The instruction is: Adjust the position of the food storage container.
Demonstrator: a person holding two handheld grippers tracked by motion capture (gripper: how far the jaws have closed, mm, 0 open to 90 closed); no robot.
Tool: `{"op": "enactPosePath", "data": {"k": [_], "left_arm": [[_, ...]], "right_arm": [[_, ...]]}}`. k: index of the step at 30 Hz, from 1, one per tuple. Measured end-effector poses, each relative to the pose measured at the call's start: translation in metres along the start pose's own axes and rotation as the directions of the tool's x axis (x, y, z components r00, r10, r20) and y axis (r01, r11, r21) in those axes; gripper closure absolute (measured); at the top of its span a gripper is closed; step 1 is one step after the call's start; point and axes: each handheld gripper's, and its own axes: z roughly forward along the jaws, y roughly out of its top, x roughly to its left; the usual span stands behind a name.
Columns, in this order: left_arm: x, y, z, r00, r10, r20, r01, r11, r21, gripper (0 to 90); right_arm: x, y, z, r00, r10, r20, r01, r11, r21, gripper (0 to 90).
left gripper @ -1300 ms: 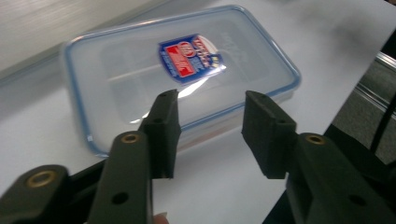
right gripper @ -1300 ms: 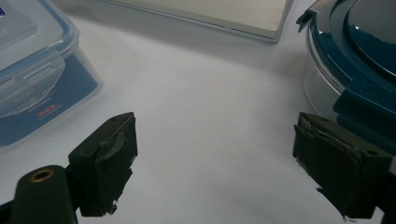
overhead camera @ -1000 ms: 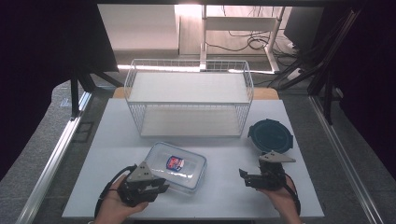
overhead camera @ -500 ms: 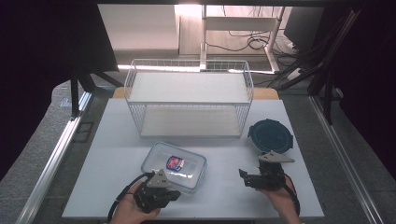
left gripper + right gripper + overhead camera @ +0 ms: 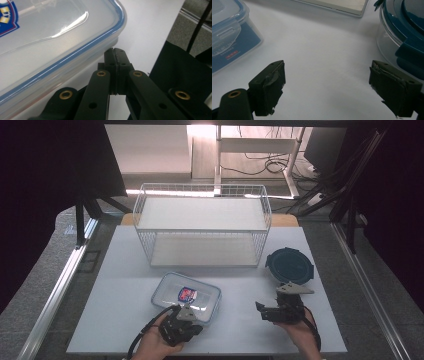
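White tabletop (image 5: 120, 320) carries a wire basket (image 5: 202, 227) with two shelves at its far side, the landmark here. Just in front of the basket lies a clear rectangular container (image 5: 187, 296) with a blue-edged lid and a blue label; in front of the basket's right end, a round container (image 5: 289, 265) with a dark teal lid. The left gripper (image 5: 181, 322), held in a hand at the rectangular container's near edge, has its jaws pressed together, tips just beside the lid rim. The right gripper (image 5: 261, 310), near the round container, holds its jaws wide apart over bare table.
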Motion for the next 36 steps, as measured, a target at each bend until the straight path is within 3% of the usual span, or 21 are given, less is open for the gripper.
{"op": "enactPosePath", "data": {"k": [12, 20, 25, 26, 27, 28, 30, 32, 34, 36], "left_arm": [[0.002, 0.016, 0.018, 0.9983, -0.049, -0.032, 0.048, 0.9987, -0.020, 90.0], [0.004, 0.027, 0.028, 0.9972, -0.068, -0.031, 0.067, 0.9975, -0.023, 90.0], [0.001, 0.026, 0.020, 0.9979, -0.062, -0.019, 0.061, 0.9975, -0.035, 90.0], [0.000, 0.025, 0.016, 0.9977, -0.067, -0.011, 0.067, 0.9968, -0.045, 90.0], [0.000, 0.024, 0.003, 0.9969, -0.074, 0.024, 0.076, 0.9942, -0.077, 90.0], [0.000, 0.024, 0.003, 0.9969, -0.074, 0.024, 0.076, 0.9942, -0.077, 90.0], [0.003, 0.021, -0.016, 0.9948, -0.086, 0.055, 0.092, 0.9887, -0.119, 90.0], [0.011, 0.017, -0.037, 0.9943, -0.102, 0.030, 0.106, 0.9811, -0.162, 90.0], [0.025, 0.012, -0.056, 0.9899, -0.142, 0.008, 0.140, 0.9673, -0.211, 90.0], [0.041, 0.005, -0.072, 0.9812, -0.192, -0.023, 0.180, 0.9508, -0.252, 90.0]], "right_arm": [[0.001, 0.000, 0.002, 1.0000, -0.004, 0.003, 0.004, 1.000, 0.009, 13.6], [0.000, -0.001, 0.002, 1.0000, -0.003, 0.006, 0.003, 1.000, 0.014, 13.6], [-0.001, -0.002, 0.002, 1.0000, -0.002, 0.006, 0.002, 1.000, 0.015, 13.6], [0.000, -0.001, 0.002, 1.0000, -0.003, 0.005, 0.003, 1.000, 0.014, 13.6], [0.001, -0.001, 0.002, 1.0000, -0.005, 0.002, 0.005, 1.000, 0.013, 13.6], [0.001, -0.001, 0.002, 1.0000, -0.005, 0.002, 0.005, 1.000, 0.013, 13.6], [0.001, -0.001, 0.001, 1.0000, -0.006, 0.001, 0.006, 1.000, 0.011, 13.6], [0.000, -0.001, 0.001, 1.0000, -0.006, 0.000, 0.006, 1.000, 0.007, 13.6], [0.000, -0.001, 0.001, 1.0000, -0.004, 0.002, 0.004, 1.000, 0.006, 13.6], [0.000, -0.001, 0.001, 1.0000, -0.004, 0.003, 0.004, 1.000, 0.008, 13.6]]}}
